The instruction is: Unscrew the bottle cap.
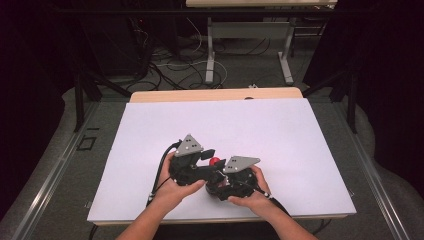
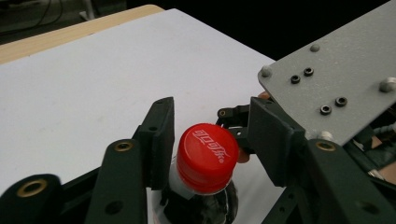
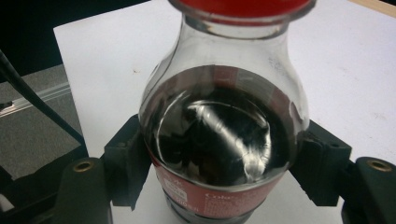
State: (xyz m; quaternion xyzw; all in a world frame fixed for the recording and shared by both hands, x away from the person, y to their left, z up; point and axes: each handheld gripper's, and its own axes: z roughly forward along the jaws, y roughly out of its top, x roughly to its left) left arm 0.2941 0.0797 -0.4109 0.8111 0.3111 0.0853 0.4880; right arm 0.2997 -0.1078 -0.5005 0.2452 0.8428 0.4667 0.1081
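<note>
1. The clear plastic cola bottle (image 3: 224,140), dark liquid up to its shoulder, stands near the 6 o'clock edge of the white table (image 1: 280,130), between the person's two hands. The right gripper (image 3: 224,168) is clenched on the bottle's labelled body, a pad pressing at 3 and at 9 o'clock of it.

2. The left gripper (image 2: 212,140) has its jaws around the red screw cap (image 2: 206,157). The pad at 9 o'clock lies against or just beside the cap; the pad at 3 o'clock stands off with a visible gap. The jaws read as released, not gripping the cap.

3. Risk: if the left jaws close off-centre, one pad meets the cap first and pushes the neck sideways, tilting the bottle within the right gripper's hold.

4. Risk: the cap is ribbed but small and round; a shallow bite on its rim could slip when twisted, so that the jaws spin free and the cap does not turn.

5. Risk: the bottle wall is thin and smooth. Under a twist at the cap the body could rotate between the right pads; a harder squeeze may dent it.

6. Risk: the liquid is probably fizzy; a fast loosening or a squeezed body could send it over the table and both grippers, which sit close together.
</note>
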